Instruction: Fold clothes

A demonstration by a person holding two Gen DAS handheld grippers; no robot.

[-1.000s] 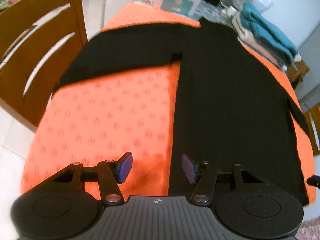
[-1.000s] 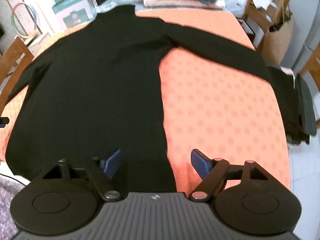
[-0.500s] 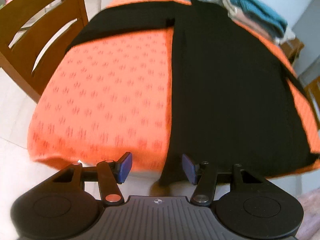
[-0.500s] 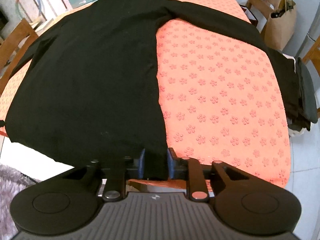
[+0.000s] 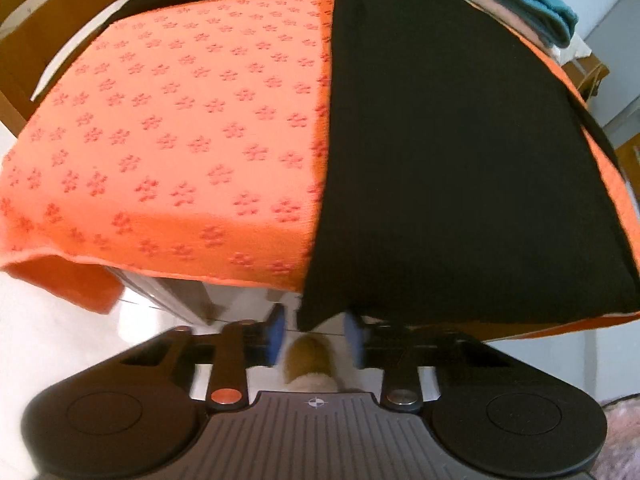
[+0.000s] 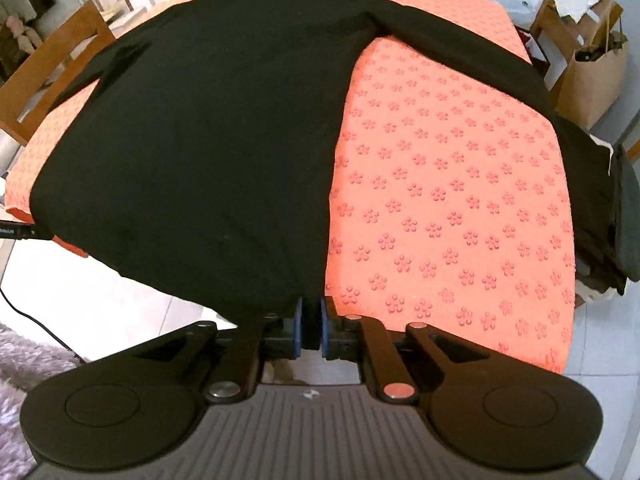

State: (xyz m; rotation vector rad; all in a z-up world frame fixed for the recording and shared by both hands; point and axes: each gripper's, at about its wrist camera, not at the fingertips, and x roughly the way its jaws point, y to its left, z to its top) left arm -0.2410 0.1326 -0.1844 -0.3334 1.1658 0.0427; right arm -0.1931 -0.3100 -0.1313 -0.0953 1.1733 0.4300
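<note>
black sweater lies flat on orange tablecloth, hem at its near edge. left gripper closing round left hem corner, pads not pinching yet; right gripper clamped on right corner. step: grabbing hem. next, prob: finish left pinch, lift both corners twd collar.

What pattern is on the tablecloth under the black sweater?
Orange tablecloth with small raised flower motifs in rows, clearest in the right wrist view beside the sweater.

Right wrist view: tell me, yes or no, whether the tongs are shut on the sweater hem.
Yes: the right tongs pinch the black sweater's hem corner.
</note>
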